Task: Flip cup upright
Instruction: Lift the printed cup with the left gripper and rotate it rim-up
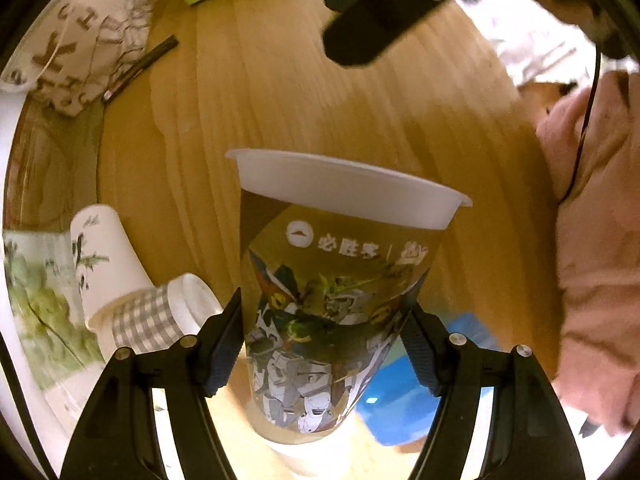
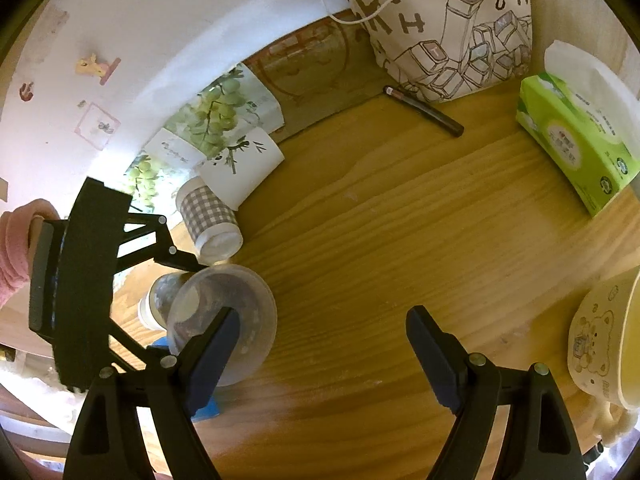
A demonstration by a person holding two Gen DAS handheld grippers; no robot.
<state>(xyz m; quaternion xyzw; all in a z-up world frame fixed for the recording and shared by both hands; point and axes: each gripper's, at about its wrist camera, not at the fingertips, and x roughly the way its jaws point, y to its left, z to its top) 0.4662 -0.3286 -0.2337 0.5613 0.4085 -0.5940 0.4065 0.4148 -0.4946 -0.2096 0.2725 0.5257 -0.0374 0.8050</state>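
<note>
A clear plastic cup (image 1: pixel 332 280) with a white rim and a robot print is clamped between the fingers of my left gripper (image 1: pixel 324 340). Its open mouth points away from the camera, above the wooden table (image 1: pixel 300 100). In the right wrist view the same cup (image 2: pixel 224 320) shows at the lower left, mouth toward the camera, with the left gripper's black body (image 2: pixel 80 280) behind it. My right gripper (image 2: pixel 320 356) is open and empty over the table, to the right of the cup.
Two paper cups lie on their sides at the table's back left: a white bamboo-print one (image 2: pixel 240 164) and a checked one (image 2: pixel 208 216). A pen (image 2: pixel 424 110), a printed canvas bag (image 2: pixel 448 32), a green tissue box (image 2: pixel 576 140) and a cream mug (image 2: pixel 604 340) stand around the table.
</note>
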